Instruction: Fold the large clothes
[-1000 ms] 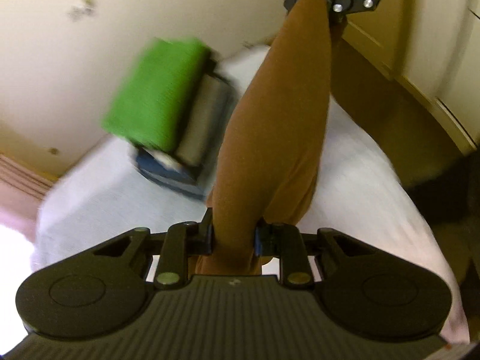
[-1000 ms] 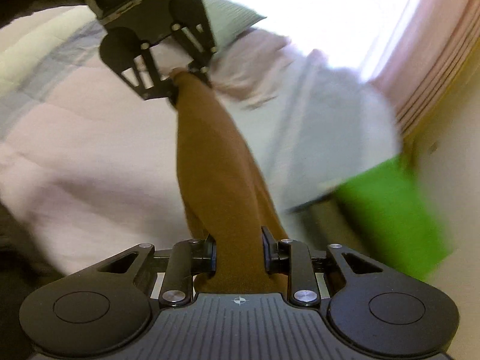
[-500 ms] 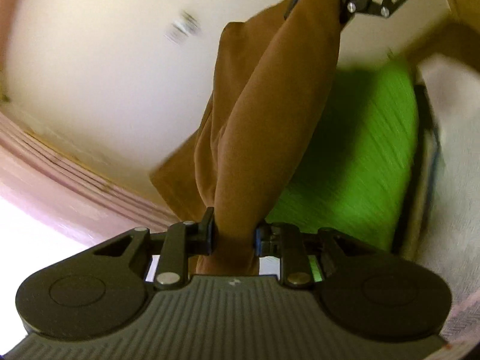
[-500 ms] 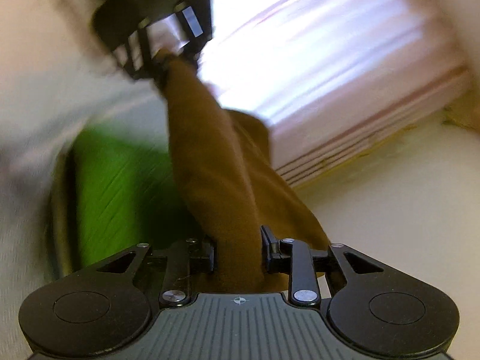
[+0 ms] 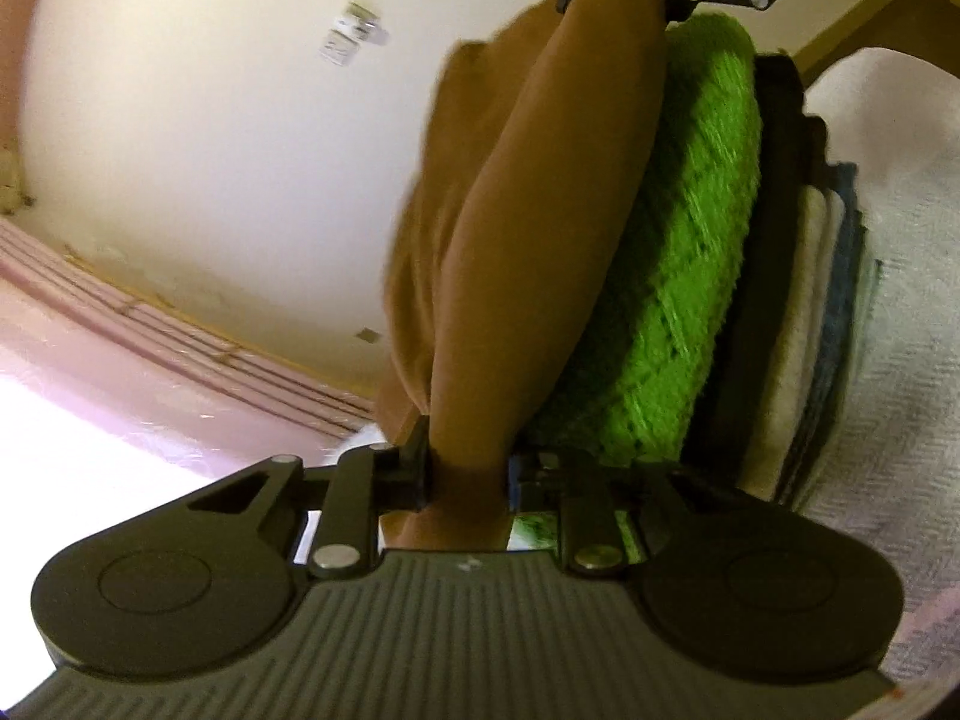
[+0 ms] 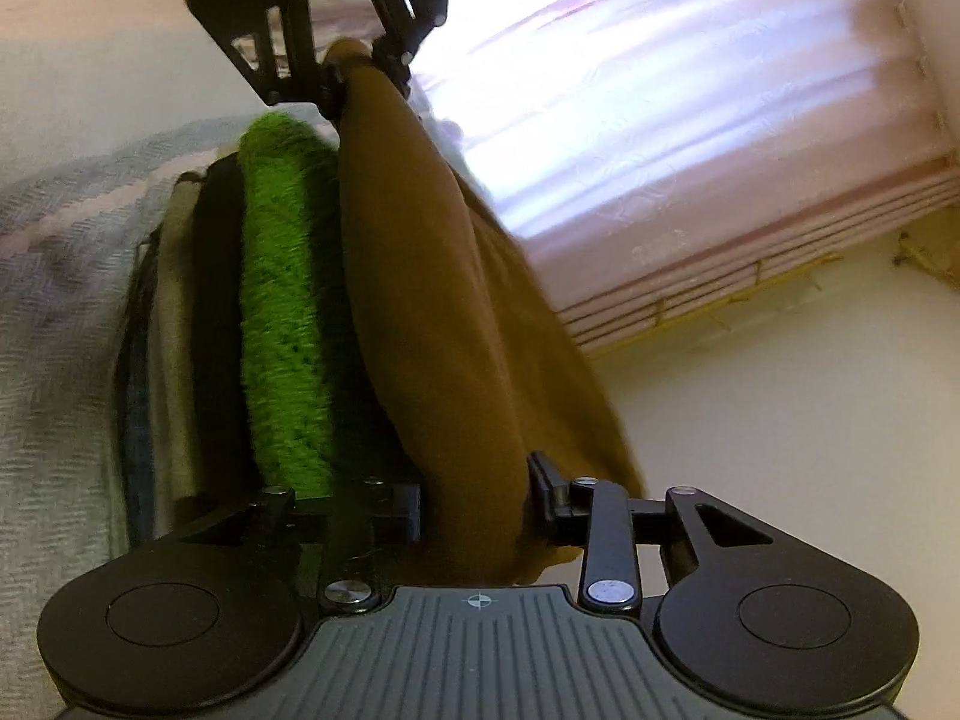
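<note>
Holding the brown garment (image 5: 540,252) clamped between left gripper (image 5: 465,483) and right gripper (image 6: 474,501), whose jaws have just been widening, I lower it squarely onto the green sweater (image 5: 678,300) at three o'clock, releasing together.

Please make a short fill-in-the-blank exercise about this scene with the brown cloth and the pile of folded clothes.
1. Both tongs, left and right, grip the folded ____ cloth.
2. The top item of the stack is a fuzzy ____ knit.
3. The stack rests on a pale woven ____.
4. Behind the cloth hangs a ____ curtain.

Missing words: brown; green; blanket; pink
</note>
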